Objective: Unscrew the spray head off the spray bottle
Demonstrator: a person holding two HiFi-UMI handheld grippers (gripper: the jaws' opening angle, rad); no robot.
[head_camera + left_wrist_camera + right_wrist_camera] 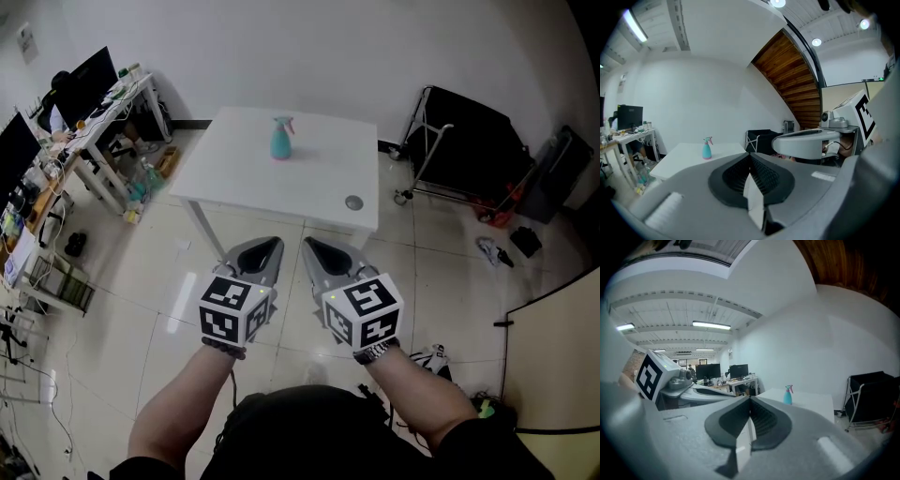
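Teal plastic spray bottle (280,142) with a pink spray head (283,121) stands upright on the white rectangular bench (323,173), toward its far edge. The only other item on the bench is a small round grey disc (353,202) near the front right corner, well apart from the bottle.

My claws: left claw (272,246) has its jaws together with nothing between them. Right claw (310,245) is the same. I hold both side by side over the tiled floor (131,272), well short of the bench.

Handling, estimated:
- The bottle looks small and thin-walled, so probably light. I cannot tell the fill level.
- The smooth rounded body will likely slip and spin under torque, and may dent if I squeeze hard.
- The head looks stiff, but the trigger and nozzle look thin.

Where to take hold:
- One claw goes across the body's widest part, firm but not crushing, to stop it turning.
- The other goes on the collar I expect just under the pink head, which is too small to make out from here. It should stay off the trigger.
- A light bottle tips easily, so I should steady the body first.
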